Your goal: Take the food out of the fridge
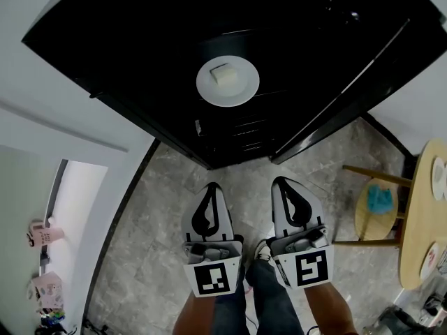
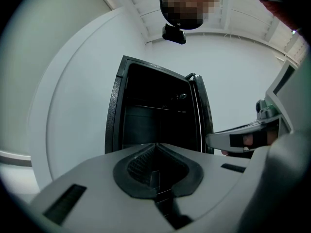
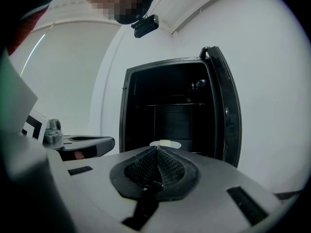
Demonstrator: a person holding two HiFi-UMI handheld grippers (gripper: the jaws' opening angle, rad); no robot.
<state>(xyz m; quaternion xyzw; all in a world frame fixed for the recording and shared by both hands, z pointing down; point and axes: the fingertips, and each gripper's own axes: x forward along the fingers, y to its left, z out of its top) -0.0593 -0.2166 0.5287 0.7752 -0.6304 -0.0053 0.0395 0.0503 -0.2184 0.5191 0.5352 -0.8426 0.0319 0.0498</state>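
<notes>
Closest in, the left gripper (image 1: 212, 187) and the right gripper (image 1: 279, 181) sit side by side over the grey stone floor (image 1: 167, 208), both aimed at 12 o'clock toward the open fridge (image 1: 105, 40). In the left gripper view the jaws are pressed together at the tips with nothing between them. It's the same in the right gripper view: jaws closed, pads meeting, empty. Neither gripper touches anything.

Further out, the fridge door (image 1: 349, 96) stands swung wide at about 2 o'clock, and the dark cavity is bare apart from one item. A white round plate (image 1: 209, 89) rests on a wire shelf (image 1: 244, 125) dead ahead at 12 o'clock, well apart from both grippers, carrying a pale squarish block of food (image 1: 226, 74) near its middle. The right gripper view shows that plate low in the cavity, just above its own closed jaw tips.

Now the handling, and this is judgement. The plate looks stiff and glazed, probably light to moderate in weight, breakable if dropped, with a smooth rim that could slip under the pads. The block sits loose on top, so any tilt may send it sliding. The block itself looks soft, so the better hold is the plate's near rim at 6 o'clock — pinched over the lip and carried flat, perhaps with the second gripper steadying the rim at 3 or 9 o'clock. Both sets of jaws would have to open first.
</notes>
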